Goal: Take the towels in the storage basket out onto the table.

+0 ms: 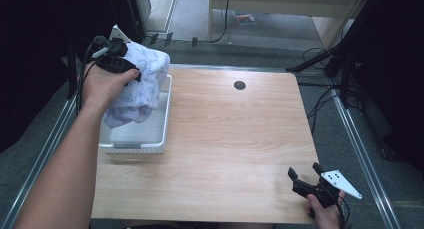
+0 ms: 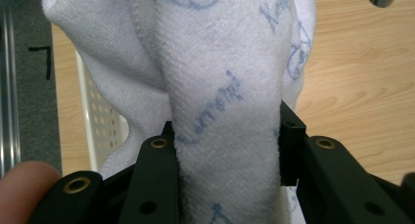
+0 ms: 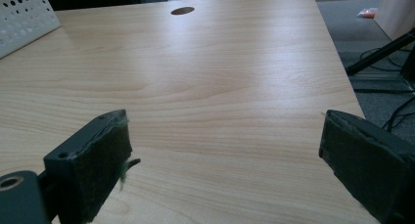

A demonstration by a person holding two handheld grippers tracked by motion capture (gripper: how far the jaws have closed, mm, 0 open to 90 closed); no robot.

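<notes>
Above basket (image 1: 165, 120) rim, left hand-held gripper (image 1: 131, 71) clamps towel (image 1: 142, 84); tabletop (image 1: 235, 134) beside.

Fluffy terry towel (image 2: 225, 87); smooth matt wooden table (image 1: 235, 139).

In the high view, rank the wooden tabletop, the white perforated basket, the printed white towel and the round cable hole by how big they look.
1. Light wooden tabletop
2. White perforated plastic basket, partly covered
3. White towel with blue print, raised nearer the camera, so its rank against the basket is unsure
4. Dark round cable hole
</notes>
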